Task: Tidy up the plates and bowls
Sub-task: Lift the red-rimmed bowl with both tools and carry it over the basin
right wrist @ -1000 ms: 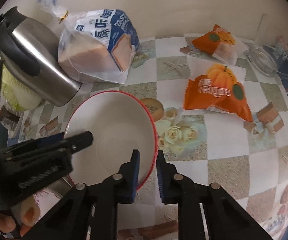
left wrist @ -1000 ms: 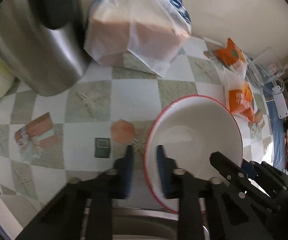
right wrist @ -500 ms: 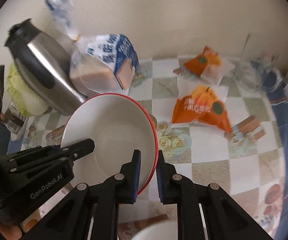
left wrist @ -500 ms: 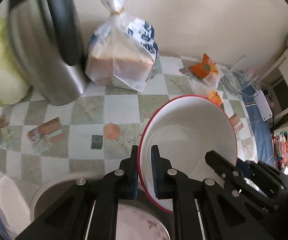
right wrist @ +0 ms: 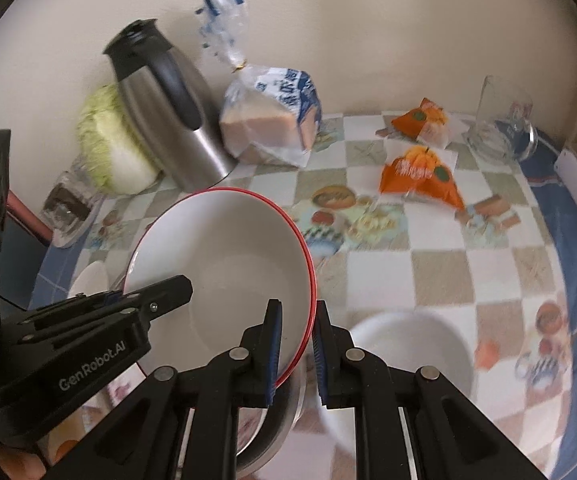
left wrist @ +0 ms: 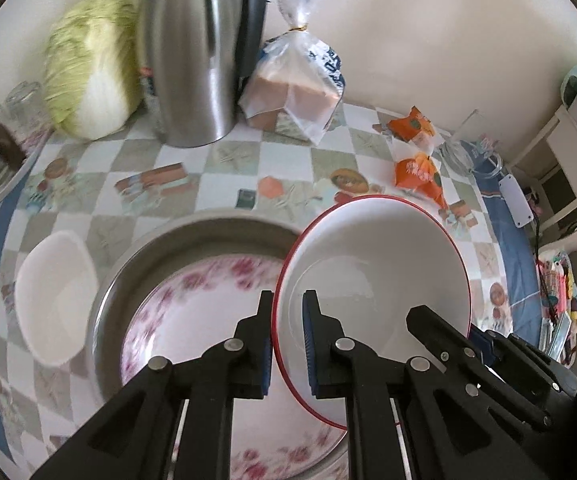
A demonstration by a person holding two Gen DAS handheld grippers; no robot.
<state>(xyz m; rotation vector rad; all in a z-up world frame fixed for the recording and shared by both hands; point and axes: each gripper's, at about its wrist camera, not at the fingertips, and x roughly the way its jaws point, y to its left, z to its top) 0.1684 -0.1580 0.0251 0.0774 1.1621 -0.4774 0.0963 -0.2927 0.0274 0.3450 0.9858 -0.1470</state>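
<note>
While the white red-rimmed ceramic bowl (left wrist: 372,276) hangs tilted above the checkered counter (right wrist: 440,268), the left gripper (left wrist: 288,332) and right gripper (right wrist: 296,344) each clamp their fingers on opposite sides of its rim. Below it sits a flower-patterned plate (left wrist: 192,320) inside a steel basin (left wrist: 160,240), with a small white bowl (left wrist: 54,296) beside.

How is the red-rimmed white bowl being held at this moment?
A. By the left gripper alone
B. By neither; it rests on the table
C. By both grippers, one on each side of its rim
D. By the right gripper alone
C: the left gripper and the right gripper each pinch opposite sides of the red-rimmed bowl, which is tilted above the metal basin.
</note>
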